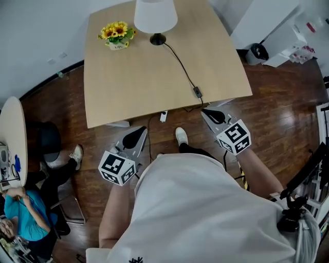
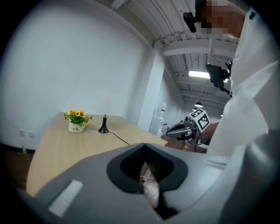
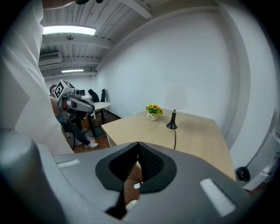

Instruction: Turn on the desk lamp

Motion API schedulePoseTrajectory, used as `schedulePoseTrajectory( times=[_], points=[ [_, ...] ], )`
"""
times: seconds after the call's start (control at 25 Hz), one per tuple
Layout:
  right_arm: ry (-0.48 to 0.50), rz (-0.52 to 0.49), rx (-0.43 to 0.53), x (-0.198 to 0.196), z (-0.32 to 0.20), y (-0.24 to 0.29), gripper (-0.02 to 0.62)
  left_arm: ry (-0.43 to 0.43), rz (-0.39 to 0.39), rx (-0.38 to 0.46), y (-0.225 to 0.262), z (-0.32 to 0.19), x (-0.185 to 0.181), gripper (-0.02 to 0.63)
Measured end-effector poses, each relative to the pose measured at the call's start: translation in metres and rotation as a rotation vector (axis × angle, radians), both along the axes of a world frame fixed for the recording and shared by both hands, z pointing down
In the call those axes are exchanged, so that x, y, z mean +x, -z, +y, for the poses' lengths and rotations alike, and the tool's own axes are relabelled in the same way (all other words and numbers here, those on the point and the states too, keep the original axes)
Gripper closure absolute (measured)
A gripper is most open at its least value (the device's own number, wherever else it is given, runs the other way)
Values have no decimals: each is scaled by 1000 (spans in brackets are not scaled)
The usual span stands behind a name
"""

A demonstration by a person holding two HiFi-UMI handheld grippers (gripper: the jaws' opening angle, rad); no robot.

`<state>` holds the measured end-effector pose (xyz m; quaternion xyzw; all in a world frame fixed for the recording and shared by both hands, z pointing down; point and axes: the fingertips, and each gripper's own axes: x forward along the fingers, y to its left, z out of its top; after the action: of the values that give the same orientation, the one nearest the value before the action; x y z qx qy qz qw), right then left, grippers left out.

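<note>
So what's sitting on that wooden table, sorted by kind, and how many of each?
desk lamp: 1
pot of yellow flowers: 1
inline switch on the lamp's cord: 1
Total: 3 things on the table

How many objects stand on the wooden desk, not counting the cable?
2: the pot of yellow flowers near the far edge, and the desk lamp right of it. The lamp may hide something small.
</note>
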<state>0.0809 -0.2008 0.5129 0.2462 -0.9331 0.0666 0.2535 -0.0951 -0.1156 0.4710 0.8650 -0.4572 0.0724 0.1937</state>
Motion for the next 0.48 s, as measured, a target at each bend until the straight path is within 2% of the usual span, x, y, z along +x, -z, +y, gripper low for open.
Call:
schedulePoseTrajectory(
  times=[0.28,0.48],
  points=[
    [48,56,-34,7,-58,-49,592,65,-24,-13,1,-36,5,601],
    [71,120,-59,8,-89,-94,592,118,-42,-53,4,-49,6,601]
  ],
)
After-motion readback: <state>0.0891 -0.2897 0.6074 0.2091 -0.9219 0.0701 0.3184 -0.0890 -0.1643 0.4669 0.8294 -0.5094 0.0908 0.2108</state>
